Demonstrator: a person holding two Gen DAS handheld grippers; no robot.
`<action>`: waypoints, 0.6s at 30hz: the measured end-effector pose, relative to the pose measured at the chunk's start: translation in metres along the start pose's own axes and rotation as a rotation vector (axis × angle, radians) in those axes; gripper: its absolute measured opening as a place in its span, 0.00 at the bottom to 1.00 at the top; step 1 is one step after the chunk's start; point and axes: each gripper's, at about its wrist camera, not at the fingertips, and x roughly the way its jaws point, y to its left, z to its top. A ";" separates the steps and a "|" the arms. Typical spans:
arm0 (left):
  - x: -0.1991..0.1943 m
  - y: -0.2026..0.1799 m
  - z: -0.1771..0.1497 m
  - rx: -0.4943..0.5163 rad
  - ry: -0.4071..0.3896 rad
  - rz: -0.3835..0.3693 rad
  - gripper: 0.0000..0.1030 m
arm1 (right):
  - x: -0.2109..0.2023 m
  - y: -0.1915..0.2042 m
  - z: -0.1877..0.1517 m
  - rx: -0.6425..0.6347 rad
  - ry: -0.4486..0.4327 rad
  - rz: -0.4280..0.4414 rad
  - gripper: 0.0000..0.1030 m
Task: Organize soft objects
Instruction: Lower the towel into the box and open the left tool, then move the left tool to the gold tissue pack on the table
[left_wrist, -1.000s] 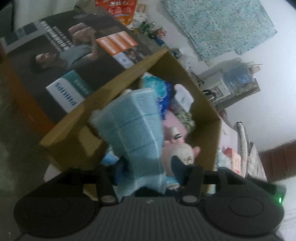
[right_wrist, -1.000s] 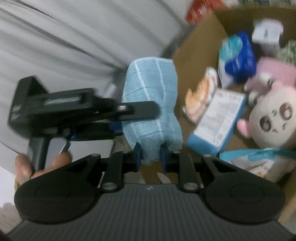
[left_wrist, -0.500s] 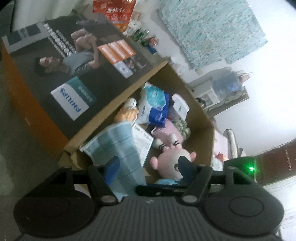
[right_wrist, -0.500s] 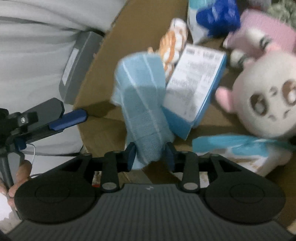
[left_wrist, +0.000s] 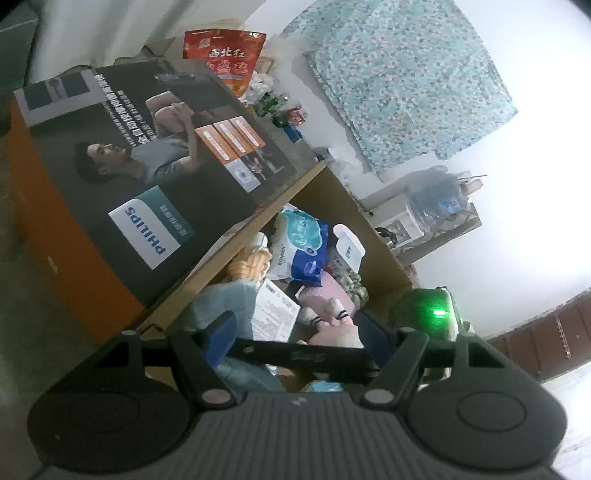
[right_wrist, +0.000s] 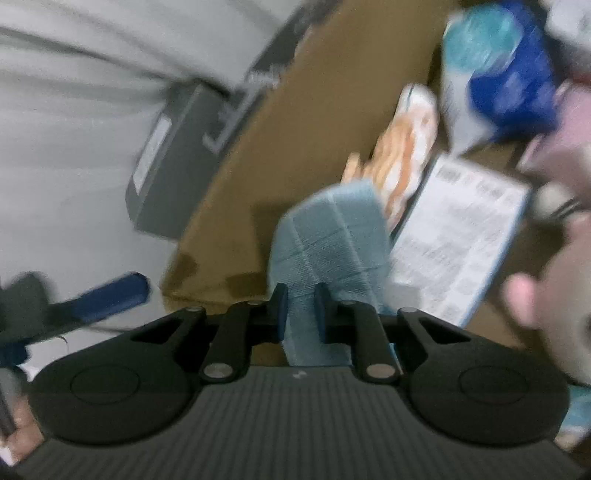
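Blue cloth (right_wrist: 328, 243) hangs pinched between the jaws of the right gripper (right_wrist: 300, 308), over the near corner of the open cardboard box (right_wrist: 280, 155), beside a white printed packet (right_wrist: 461, 236) and an orange-striped plush (right_wrist: 406, 147). The left gripper (left_wrist: 295, 328) is opening, its jaws wide with nothing pressed between them, aimed into the same box above a pink plush toy (left_wrist: 332, 325).

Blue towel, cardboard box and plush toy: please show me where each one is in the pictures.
Blue towel (right_wrist: 332, 236): right wrist view, on its folded upper face.
Cardboard box (right_wrist: 303, 122): right wrist view, on its bare inner wall.
Plush toy (left_wrist: 334, 334): left wrist view, on its pale pink head.
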 end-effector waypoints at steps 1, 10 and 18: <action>-0.001 0.001 -0.001 0.002 -0.001 0.004 0.71 | 0.007 -0.001 0.000 0.001 0.021 0.005 0.14; -0.008 0.004 -0.004 0.007 -0.016 0.033 0.73 | -0.009 -0.007 -0.006 0.046 0.006 0.079 0.23; -0.007 -0.022 -0.009 0.108 -0.022 0.028 0.78 | -0.124 -0.019 -0.050 0.040 -0.288 0.183 0.47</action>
